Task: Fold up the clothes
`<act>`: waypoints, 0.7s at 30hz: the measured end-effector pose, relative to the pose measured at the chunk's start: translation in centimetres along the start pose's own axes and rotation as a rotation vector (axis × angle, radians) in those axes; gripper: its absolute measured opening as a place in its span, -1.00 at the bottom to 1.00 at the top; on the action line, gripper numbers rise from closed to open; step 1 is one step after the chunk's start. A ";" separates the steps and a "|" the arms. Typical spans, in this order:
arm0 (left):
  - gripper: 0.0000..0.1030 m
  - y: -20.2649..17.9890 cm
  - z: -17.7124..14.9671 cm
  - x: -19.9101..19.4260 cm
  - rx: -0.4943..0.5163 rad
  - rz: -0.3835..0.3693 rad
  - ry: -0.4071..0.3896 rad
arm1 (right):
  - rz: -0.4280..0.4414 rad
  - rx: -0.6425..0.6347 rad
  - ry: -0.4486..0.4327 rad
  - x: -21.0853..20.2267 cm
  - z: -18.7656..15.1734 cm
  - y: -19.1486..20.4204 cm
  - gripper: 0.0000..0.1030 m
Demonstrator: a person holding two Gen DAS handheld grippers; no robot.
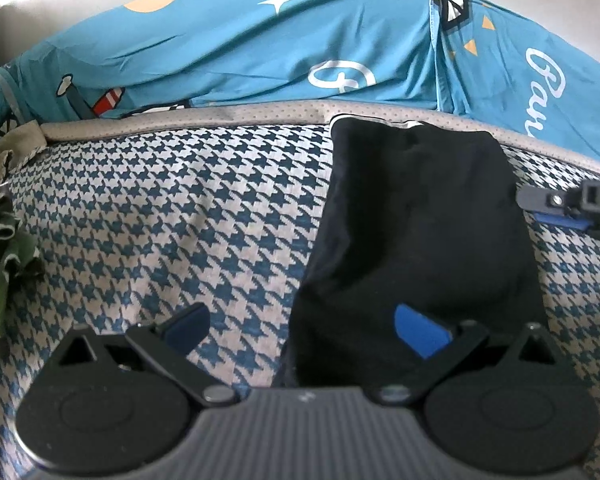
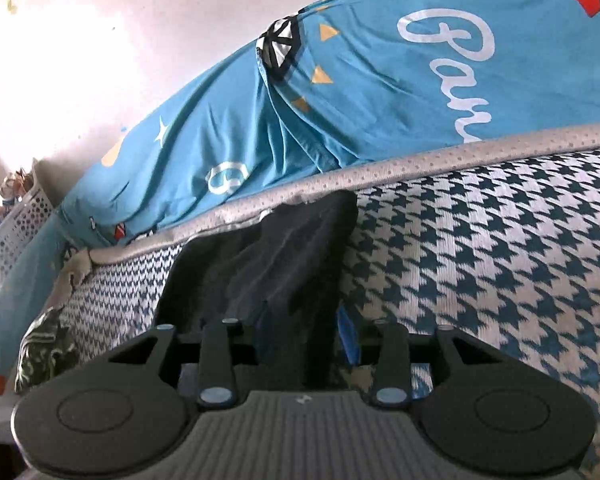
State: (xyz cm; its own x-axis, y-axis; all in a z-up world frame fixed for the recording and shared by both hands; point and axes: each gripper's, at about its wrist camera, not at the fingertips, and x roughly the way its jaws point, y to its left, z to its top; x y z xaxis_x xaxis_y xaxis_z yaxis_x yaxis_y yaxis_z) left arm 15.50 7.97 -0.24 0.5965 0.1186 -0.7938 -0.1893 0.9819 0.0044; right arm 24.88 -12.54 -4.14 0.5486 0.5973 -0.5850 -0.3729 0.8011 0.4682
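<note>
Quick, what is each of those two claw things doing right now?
Left gripper: open, holding nothing.
Right gripper: partly open, black garment between its fingers; grip cannot be told.

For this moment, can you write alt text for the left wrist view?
A folded black garment lies on a houndstooth mattress, the open left gripper over its near end. The right gripper reaches in beside it.

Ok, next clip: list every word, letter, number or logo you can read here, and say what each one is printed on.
"Par": white script on the blue printed sheet, cut off by the mattress edge, so the rest of the word is hidden.
"G": a white letter in a circle on the same sheet, partly hidden in both views.
White basket at the far left: any print on its contents is too small to read.
Black garment: no text visible.
</note>
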 end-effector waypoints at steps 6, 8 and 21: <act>1.00 -0.1 0.0 0.0 0.002 -0.015 -0.001 | 0.018 0.069 -0.007 1.8 1.1 -1.6 -0.16; 1.00 0.0 0.0 0.0 -0.001 -0.023 -0.002 | 0.030 0.089 -0.002 2.4 1.4 -2.1 -0.16; 1.00 0.2 -0.1 0.4 -0.007 -0.039 0.007 | 0.127 0.034 0.016 5.6 2.1 -2.4 -0.16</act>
State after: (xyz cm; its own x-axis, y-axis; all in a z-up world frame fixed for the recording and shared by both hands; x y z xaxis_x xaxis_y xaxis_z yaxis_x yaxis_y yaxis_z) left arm 15.59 8.17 -0.62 0.5985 0.0789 -0.7972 -0.1715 0.9847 -0.0313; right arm 30.47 -11.21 -7.18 0.4865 0.6949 -0.5295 -0.4131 0.7170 0.5614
